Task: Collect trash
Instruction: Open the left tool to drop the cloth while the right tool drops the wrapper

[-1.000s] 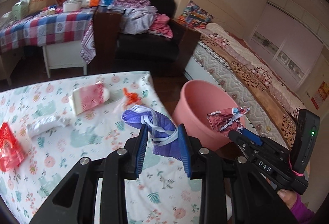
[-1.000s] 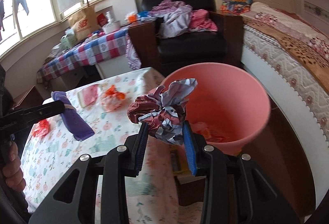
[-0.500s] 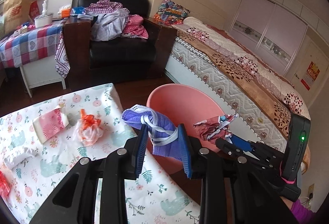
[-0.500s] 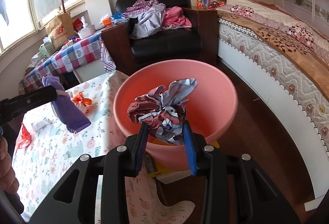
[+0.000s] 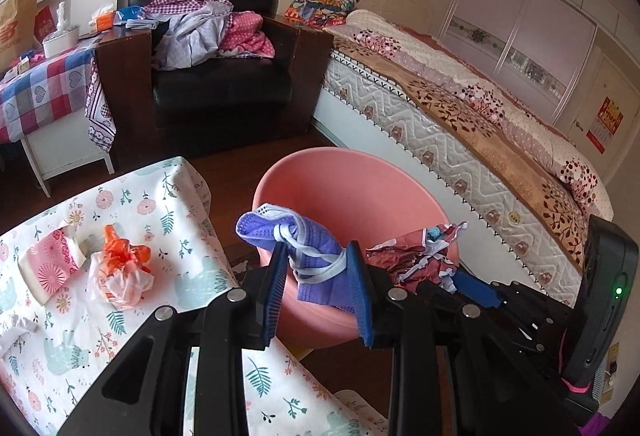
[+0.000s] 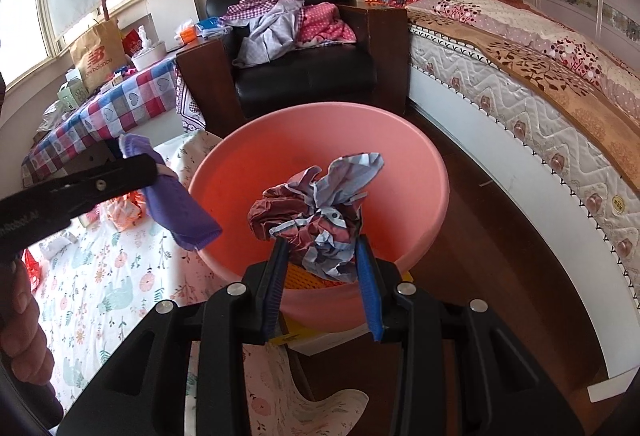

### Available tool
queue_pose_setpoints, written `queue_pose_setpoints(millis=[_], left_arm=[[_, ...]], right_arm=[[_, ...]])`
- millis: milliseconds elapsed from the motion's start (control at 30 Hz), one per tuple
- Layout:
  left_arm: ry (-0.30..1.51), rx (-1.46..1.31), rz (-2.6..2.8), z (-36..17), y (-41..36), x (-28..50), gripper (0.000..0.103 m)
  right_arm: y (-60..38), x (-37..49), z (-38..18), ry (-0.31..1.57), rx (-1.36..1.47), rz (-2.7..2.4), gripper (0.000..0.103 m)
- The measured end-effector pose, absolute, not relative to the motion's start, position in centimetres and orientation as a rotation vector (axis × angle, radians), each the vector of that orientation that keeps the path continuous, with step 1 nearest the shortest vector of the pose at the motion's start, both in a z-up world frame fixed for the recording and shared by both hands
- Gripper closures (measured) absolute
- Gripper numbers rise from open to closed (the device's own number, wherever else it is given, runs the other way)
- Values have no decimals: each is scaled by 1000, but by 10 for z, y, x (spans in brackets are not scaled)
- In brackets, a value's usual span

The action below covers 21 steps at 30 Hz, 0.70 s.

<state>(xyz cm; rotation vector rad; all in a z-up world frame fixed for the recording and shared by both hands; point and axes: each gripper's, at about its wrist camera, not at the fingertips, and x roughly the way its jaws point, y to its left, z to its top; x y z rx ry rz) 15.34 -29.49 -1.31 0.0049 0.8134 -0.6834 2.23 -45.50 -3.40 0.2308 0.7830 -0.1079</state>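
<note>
Left gripper point(image 5: 318, 278): clamped on a purple face mask point(image 5: 308, 248), white ear loops dangling between the blue pads, mask jutting forward over the near rim of the pink basin point(image 5: 352, 179). Right gripper point(image 6: 322, 276): pinched on a crumpled wrapper point(image 6: 316, 211), maroon and pale grey, wadded tight, poised above the basin's mouth (nearer its front wall than its middle). Neither piece let go yet.

Inside the basin, a glimpse of orange low behind the wrapper; too hidden to name.

Outward on the floral tablecloth point(image 5: 132, 320): an orange-and-white plastic wad point(image 5: 120, 272), a pink patterned packet point(image 5: 50, 266) just beside it, a white scrap point(image 6: 54, 246) and a red scrap point(image 6: 30, 266) nearer the left edge.

Judged midway: two pieces at the drop point, at least four left to fetch.
</note>
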Motion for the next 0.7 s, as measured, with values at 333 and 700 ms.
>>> queue_pose_setpoints(millis=[333, 700], left_arm=[[840, 6, -681, -30, -305, 157, 69], [832, -47, -717, -18, -290, 148, 56]], right_arm=[[-456, 28, -40, 797, 233, -122, 68], [-460, 29, -42, 808, 265, -101, 66]])
